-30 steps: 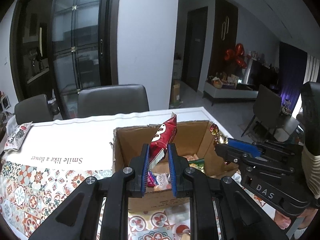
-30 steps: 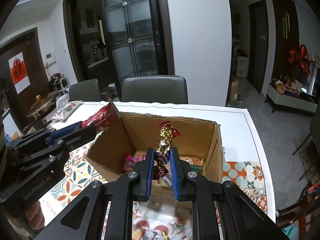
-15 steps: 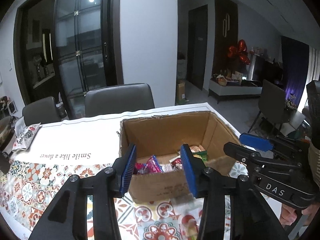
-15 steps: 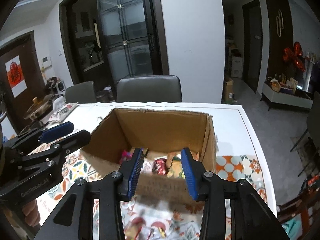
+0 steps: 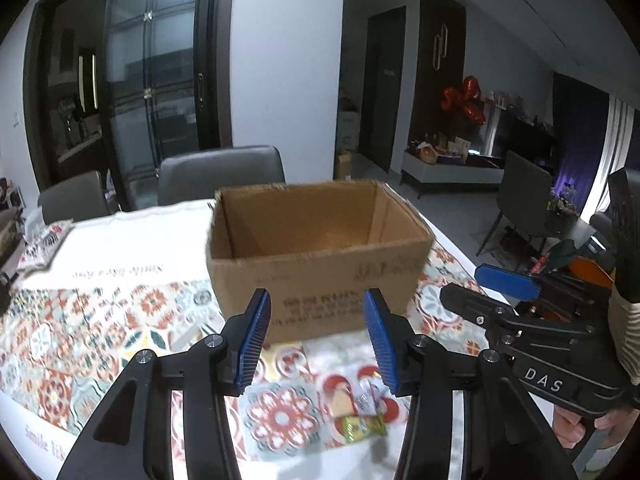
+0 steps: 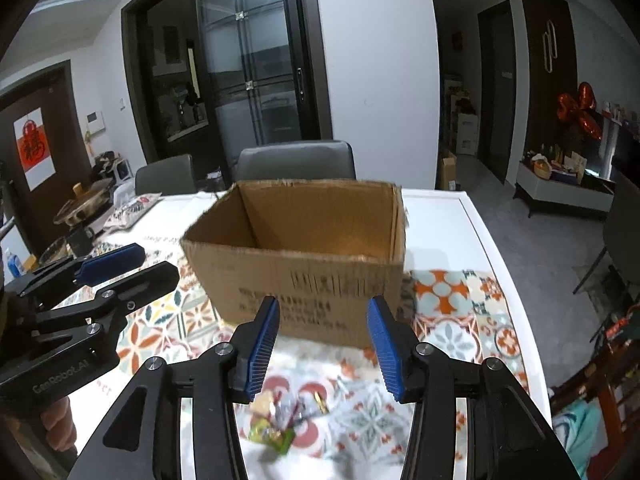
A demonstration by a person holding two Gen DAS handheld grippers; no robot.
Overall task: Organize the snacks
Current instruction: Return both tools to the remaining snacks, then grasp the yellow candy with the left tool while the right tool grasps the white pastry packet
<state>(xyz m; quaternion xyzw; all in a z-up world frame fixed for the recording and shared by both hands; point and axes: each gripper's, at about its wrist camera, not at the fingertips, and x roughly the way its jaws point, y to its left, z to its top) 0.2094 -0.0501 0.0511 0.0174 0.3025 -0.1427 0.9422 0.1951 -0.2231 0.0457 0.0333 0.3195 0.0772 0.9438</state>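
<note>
Now both the left hand-held gripper (image 5: 316, 340) and right hand-held gripper (image 6: 322, 346) gape empty before the cardboard box (image 5: 320, 256); loose snacks (image 5: 356, 416) lie near the bench's (image 6: 448, 216) front edge.

Open brown cardboard box (image 5: 320, 264) upright on patterned cloth, wrapped snacks (image 5: 358, 412) just before it

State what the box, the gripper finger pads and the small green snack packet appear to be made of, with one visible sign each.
Box: matte brown corrugated cardboard, ragged cut rim.
Pads: blue, probably rubber or plastic, finely ribbed.
Green packet: likely glossy plastic film; blurred.
</note>
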